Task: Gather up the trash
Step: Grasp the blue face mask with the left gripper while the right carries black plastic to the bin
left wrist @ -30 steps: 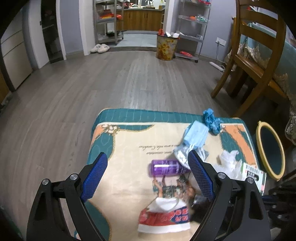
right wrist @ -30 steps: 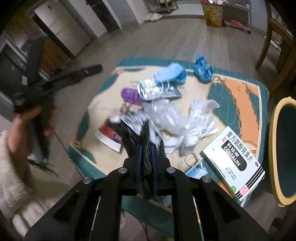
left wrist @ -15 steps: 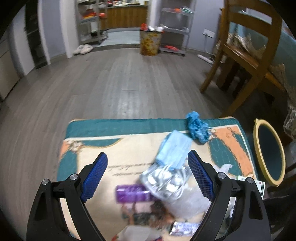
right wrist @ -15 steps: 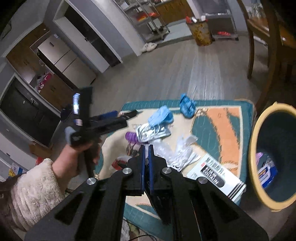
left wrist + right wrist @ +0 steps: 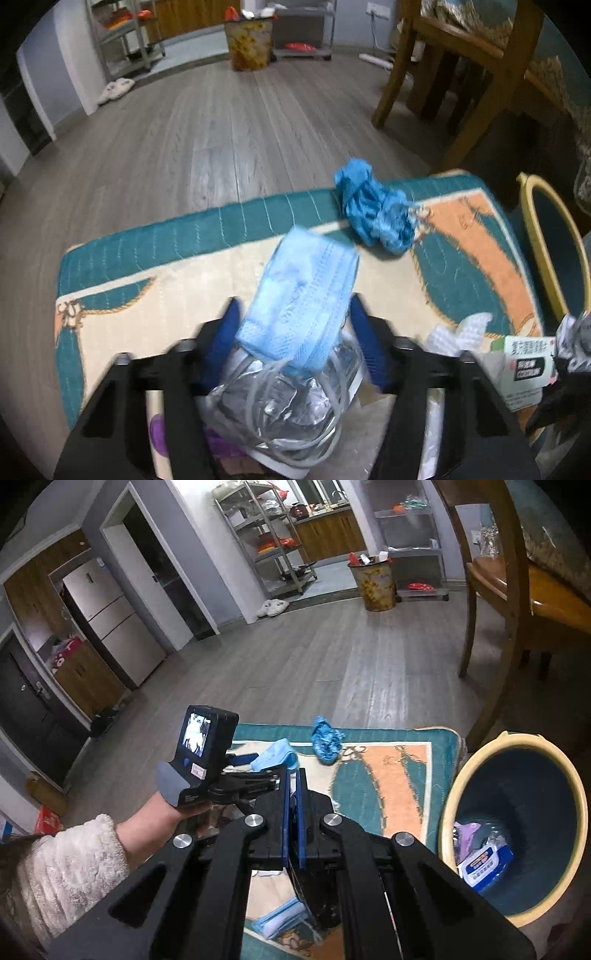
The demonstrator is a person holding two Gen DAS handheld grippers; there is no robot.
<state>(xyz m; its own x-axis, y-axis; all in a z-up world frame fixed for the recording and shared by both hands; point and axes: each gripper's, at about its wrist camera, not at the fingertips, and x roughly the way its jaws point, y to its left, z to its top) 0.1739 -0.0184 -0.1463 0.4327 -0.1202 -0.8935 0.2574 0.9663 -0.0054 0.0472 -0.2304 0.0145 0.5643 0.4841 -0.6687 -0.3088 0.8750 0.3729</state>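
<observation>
Here the left gripper (image 5: 293, 325) is seen pointing down at the rug (image 5: 166, 295), its jaws closing, with a light blue face mask (image 5: 301, 295) and a crumpled silver foil wrapper (image 5: 280, 406) lying between the blue pads (image 5: 221, 332); whether the pads already press on either cannot be told from the blurred view. The mask rests on top of the foil, and white elastic loops are draped over the foil. A purple item (image 5: 159, 435) is partly hidden under the left finger. Just beyond the mask, a crumpled darker blue shoe cover (image 5: 373, 214) lies on the teal border of the rug. To the right, white tissue (image 5: 461, 328) and a white medicine box (image 5: 524, 362) are seen near the rug's edge.

The right gripper (image 5: 293, 812) is held closed, its blue pads nearly together, and something dark hangs beneath them; what it is cannot be made out. It is raised above the rug, beside a yellow-rimmed teal bin (image 5: 454, 805) that stands on the floor just off the rug's right edge. A blue and white packet (image 5: 484, 864) and a pale purple piece are seen inside the bin. Another blue mask (image 5: 280, 919) lies on the rug below the right gripper. The person's left hand (image 5: 162, 816), in a fluffy white sleeve (image 5: 70, 864), is seen gripping the left tool's handle. Farther off, a wooden chair (image 5: 509, 590) and a flowered bin (image 5: 376, 583) stand on the grey wooden floor.
</observation>
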